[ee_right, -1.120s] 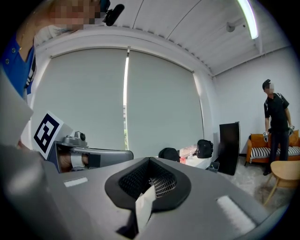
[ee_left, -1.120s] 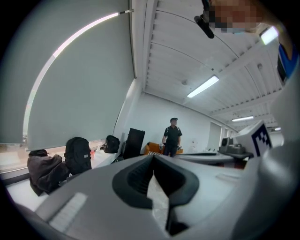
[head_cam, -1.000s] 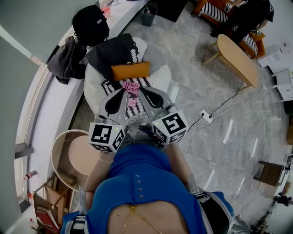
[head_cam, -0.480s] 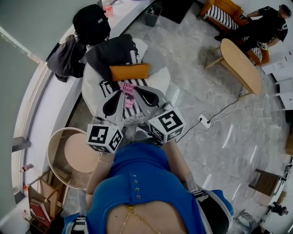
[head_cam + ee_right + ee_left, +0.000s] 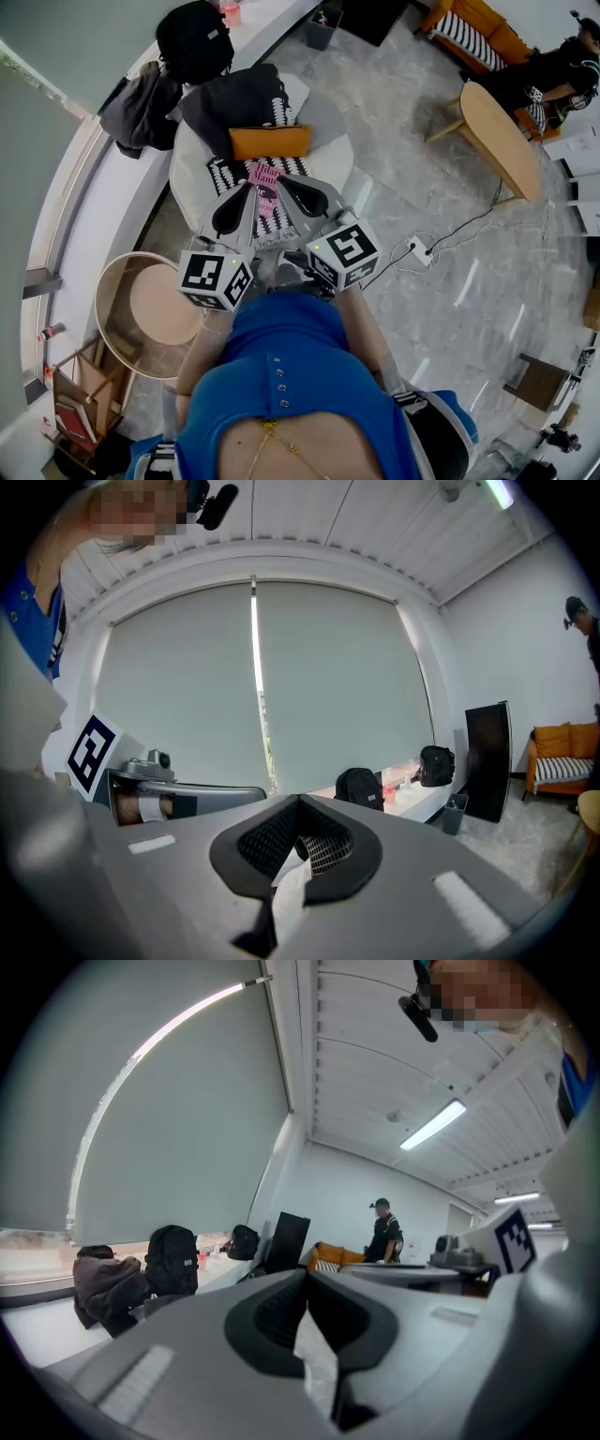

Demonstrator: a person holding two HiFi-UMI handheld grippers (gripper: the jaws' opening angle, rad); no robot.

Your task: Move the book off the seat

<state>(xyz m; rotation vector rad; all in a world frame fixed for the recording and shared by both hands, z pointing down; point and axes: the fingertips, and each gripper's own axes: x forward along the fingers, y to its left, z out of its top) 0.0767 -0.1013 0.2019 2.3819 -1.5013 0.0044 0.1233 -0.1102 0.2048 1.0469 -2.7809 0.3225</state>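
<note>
The pink paperback book (image 5: 266,174) is over the black-and-white striped cushion (image 5: 223,174) of the round white armchair (image 5: 184,167), between the two claws. The left claw (image 5: 251,189) and the right claw (image 5: 281,182) are each clamped fully closed on a thin pale edge of it. Farther off lie an orange cushion (image 5: 270,142) and a dark garment (image 5: 234,103); a black backpack (image 5: 195,37) sits on the far ledge

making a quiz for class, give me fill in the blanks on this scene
The left gripper and right gripper both have jaws ___. The backpack on the ledge is ___. The book by the gripper tips is ___. Missing: shut; black; pink.
</note>
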